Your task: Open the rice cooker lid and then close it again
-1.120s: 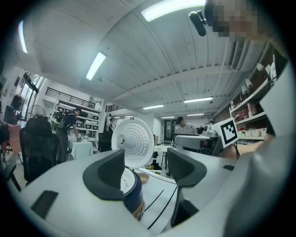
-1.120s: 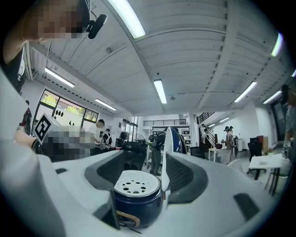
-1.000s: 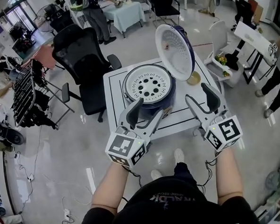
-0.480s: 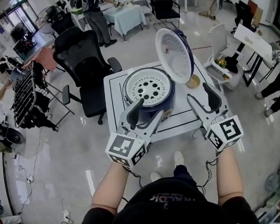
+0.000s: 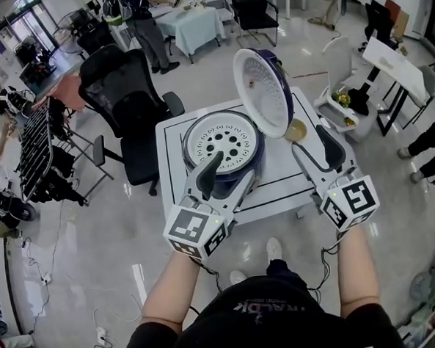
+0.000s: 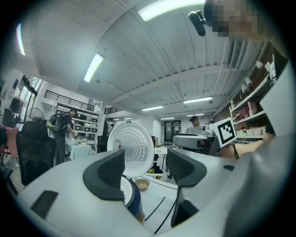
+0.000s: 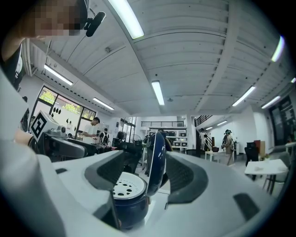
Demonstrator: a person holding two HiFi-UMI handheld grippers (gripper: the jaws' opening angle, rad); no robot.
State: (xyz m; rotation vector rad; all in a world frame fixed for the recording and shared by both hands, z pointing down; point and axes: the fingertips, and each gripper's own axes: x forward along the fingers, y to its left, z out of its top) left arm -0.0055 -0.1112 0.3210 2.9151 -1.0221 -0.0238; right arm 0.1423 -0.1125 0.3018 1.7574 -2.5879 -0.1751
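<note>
Beyond left hand-held gripper, rice cooker

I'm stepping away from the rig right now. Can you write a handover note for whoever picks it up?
Left tongs: open, empty, near the front of the dark blue round rice cooker.
Right tongs: open, empty, to the cooker's right.
The cooker sits on the white square table; its white-lined lid stands upright, open.
Done: opening the lid.
Left: closing the lid.
</note>
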